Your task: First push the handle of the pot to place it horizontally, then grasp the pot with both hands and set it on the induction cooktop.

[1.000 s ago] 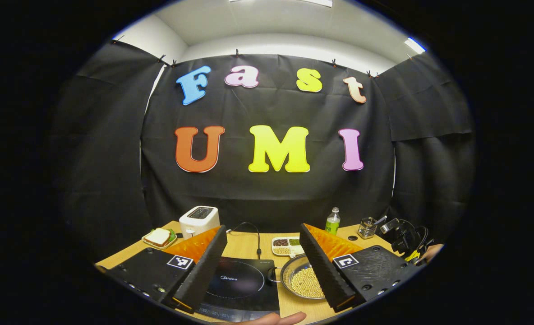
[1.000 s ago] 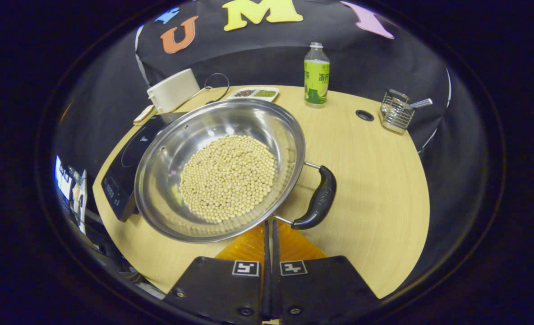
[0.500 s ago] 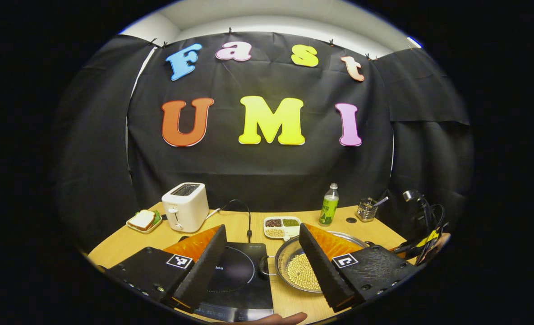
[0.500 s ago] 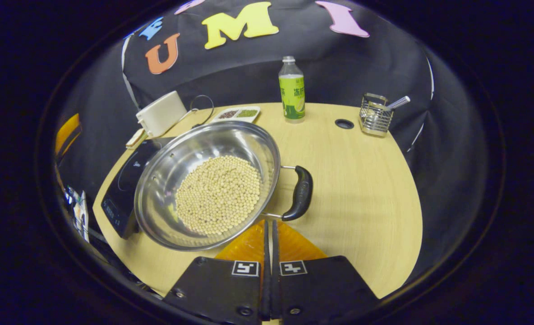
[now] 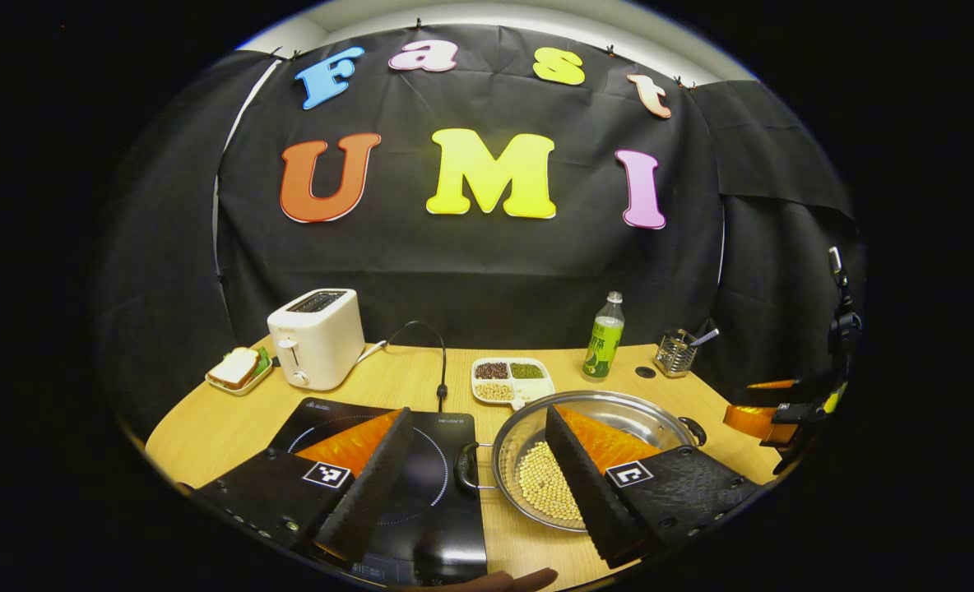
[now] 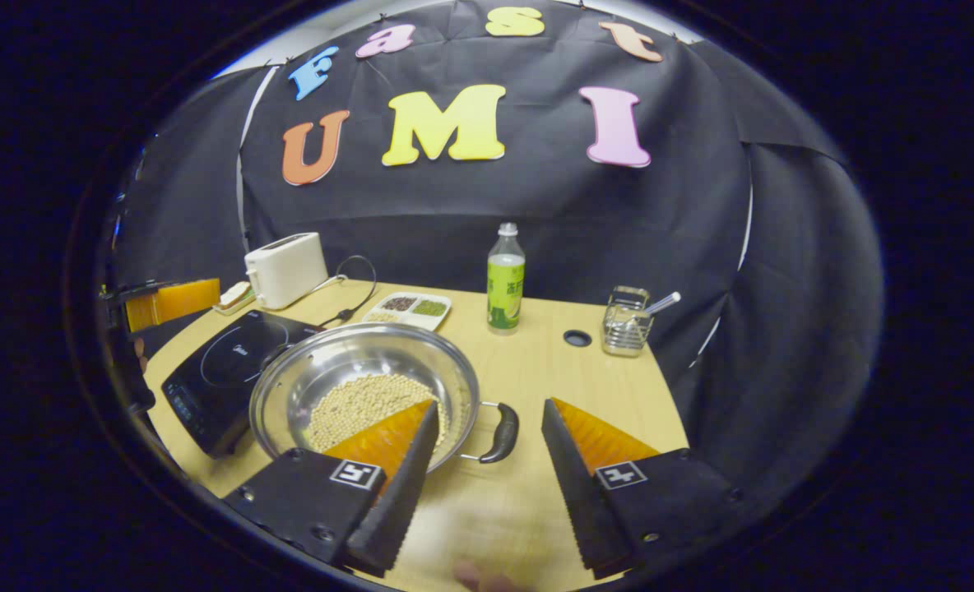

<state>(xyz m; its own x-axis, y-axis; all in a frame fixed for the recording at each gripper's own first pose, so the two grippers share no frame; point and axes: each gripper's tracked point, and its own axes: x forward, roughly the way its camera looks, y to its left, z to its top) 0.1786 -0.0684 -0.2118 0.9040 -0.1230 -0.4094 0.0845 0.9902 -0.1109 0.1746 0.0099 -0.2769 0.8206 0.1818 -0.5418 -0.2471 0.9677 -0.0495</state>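
Above the table, both grippers hover with jaws spread, the right gripper near the pot handle.

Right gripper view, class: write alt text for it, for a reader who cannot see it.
An open claw reaches toward the black handle of a steel pot of beans on a wooden table. A black induction cooktop lies left of the pot; a toaster, a green bottle and a wire holder stand behind.

Landmark = induction cooktop. Pot of soybeans just right of it, on the table. Toaster behind-left, sandwich plate further left. Divided bean tray behind-right, bottle and utensil holder beyond.
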